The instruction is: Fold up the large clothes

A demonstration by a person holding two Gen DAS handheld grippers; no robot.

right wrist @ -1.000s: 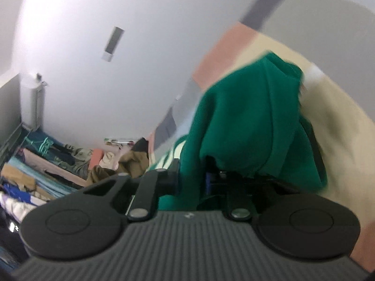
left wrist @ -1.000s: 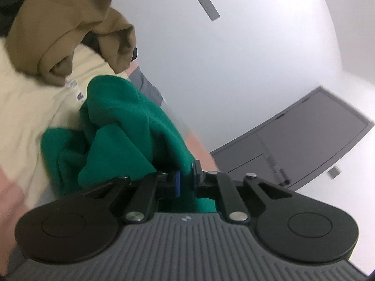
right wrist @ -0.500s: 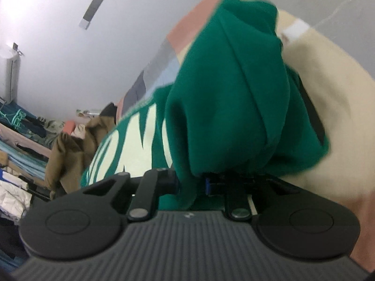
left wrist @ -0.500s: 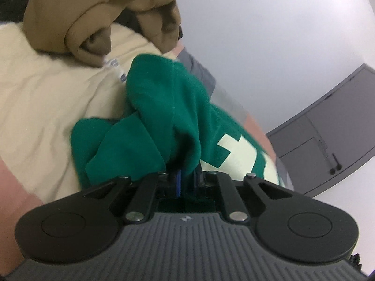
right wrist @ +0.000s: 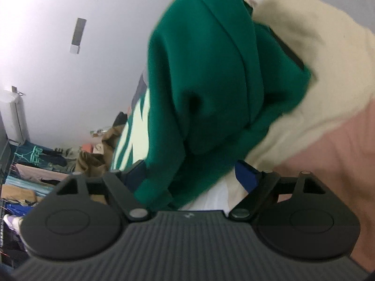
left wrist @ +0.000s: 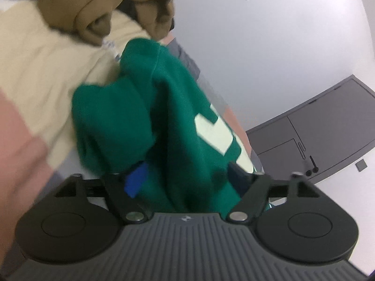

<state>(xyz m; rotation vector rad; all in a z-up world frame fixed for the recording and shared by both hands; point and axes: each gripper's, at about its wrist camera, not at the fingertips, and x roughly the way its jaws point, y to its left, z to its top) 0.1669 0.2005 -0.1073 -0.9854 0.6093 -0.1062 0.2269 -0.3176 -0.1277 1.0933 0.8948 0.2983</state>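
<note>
Two grippers, one in each of my hands, are letting go of a green sweatshirt (left wrist: 168, 117). My left gripper (left wrist: 185, 175) has its jaws opening, now spread wide, with green cloth lying loose between them and not pinched. My right gripper (right wrist: 192, 175) is opening the same way, and a bunched fold of the sweatshirt (right wrist: 211, 82) sags between its spread fingers.

The sweatshirt lies heaped on a bed cover (left wrist: 35, 75) of cream, pink and grey blocks. Pale lettering shows on its right side in the left view and on its left side in the right view.

I judge this to be the release after carrying a fold over. The next move calls for backing both grippers clear without dragging the cloth, then finding a fresh edge to grip and flatten.

For room: a brown garment (left wrist: 105, 7) sits at the far left of the bed, close to the sweatshirt's far end. The bed's right edge runs just past the sweatshirt, with a plain wall (left wrist: 281, 46) beyond. Cream cover lies open to the right in the right view (right wrist: 316, 82).
</note>
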